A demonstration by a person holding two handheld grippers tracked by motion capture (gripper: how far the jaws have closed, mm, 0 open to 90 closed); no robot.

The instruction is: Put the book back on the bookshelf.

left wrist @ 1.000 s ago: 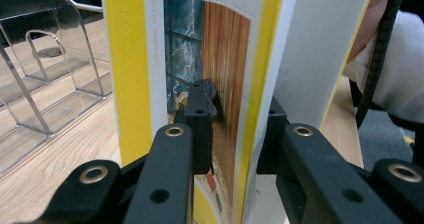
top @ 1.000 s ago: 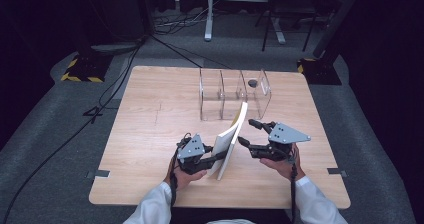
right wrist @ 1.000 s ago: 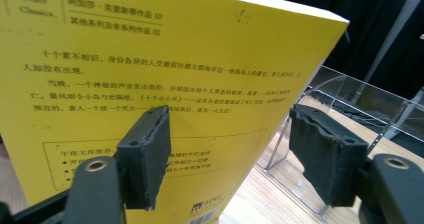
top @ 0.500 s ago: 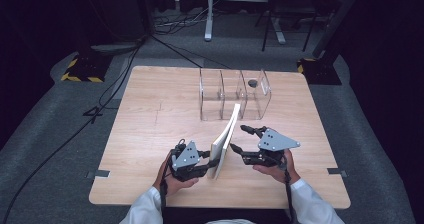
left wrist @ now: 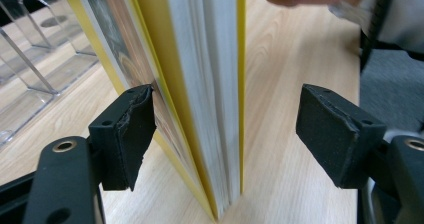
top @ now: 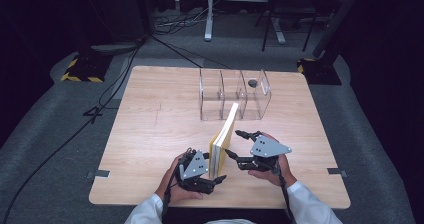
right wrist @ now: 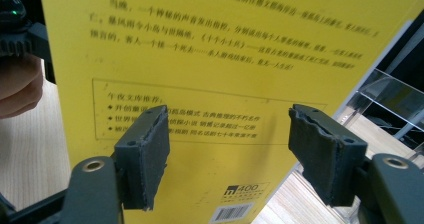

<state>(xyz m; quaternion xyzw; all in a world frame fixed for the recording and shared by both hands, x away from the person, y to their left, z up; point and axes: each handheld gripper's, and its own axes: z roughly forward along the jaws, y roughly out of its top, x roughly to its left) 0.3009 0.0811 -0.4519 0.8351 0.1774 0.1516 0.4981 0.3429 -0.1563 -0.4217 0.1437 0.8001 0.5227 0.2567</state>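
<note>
Book [top: 223, 138] with yellow covers stands on its lower edge in the lower middle of the high view, leaning slightly, on the wooden worktop [top: 150, 134]. We hold the left tongs [top: 212, 180] at the book's lower left and the right tongs [top: 235, 144] at its right, both low in that frame.

In the left gripper view the book [left wrist: 200, 84] rises between the jaws. We have just been opening these tongs [left wrist: 225, 134]: the pad at the left [left wrist: 135, 129] lies at or just off the cover, we cannot tell which, while the pad at the right [left wrist: 335, 129] stands well clear, so nothing is clamped.

In the right gripper view the printed yellow back cover [right wrist: 210, 84] faces us beyond the jaws. The right tongs [right wrist: 227, 154] stand spread apart, gripping nothing.

Clear plastic organiser [top: 235, 95] with upright dividers sits just above the book in the high view, with a small dark round thing [top: 252, 83] in its right part.
</note>
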